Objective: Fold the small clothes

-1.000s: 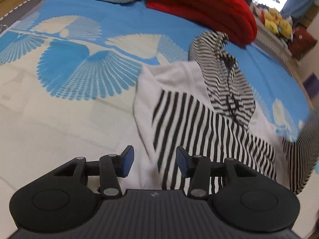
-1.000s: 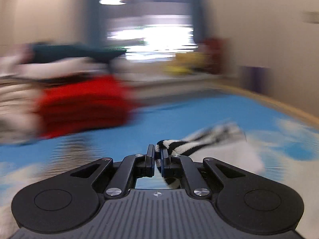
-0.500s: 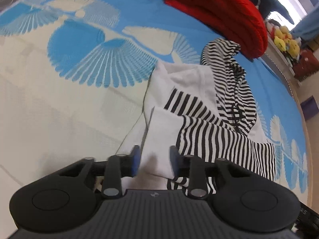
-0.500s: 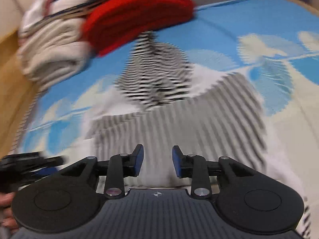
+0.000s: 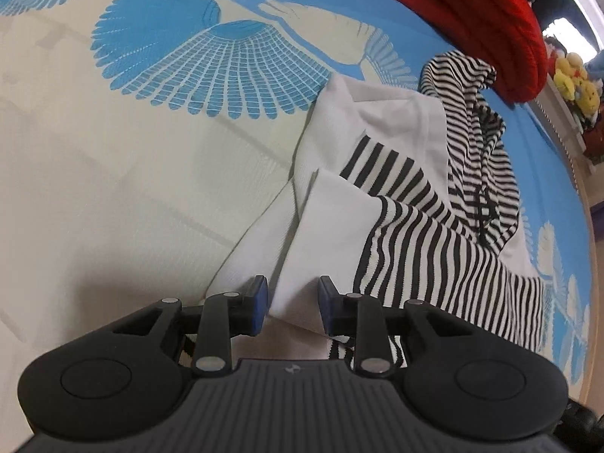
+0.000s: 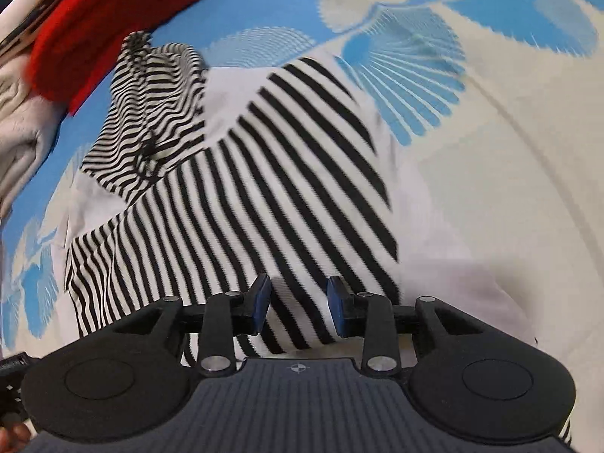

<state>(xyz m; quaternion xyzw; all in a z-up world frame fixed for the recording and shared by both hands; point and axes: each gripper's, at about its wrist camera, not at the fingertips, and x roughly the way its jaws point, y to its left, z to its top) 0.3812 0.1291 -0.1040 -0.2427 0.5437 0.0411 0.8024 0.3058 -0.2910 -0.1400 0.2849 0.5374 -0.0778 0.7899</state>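
A small black-and-white striped hooded top with white panels lies on the blue-and-cream patterned bed cover, its sleeves folded in over the body. My left gripper is open, its jaws either side of a white folded edge of the top, low over it. My right gripper is open and empty, just above the striped front. The striped hood lies crumpled at the far end.
A red knitted garment lies beyond the hood, also in the right wrist view. Grey-white folded fabric sits at the far left. Yellow plush toys stand on a ledge beyond the bed's edge.
My right gripper has let go of the striped sleeve and now hangs open over the top. The sleeve now lies folded across the body. My left gripper has moved down to the white edge.
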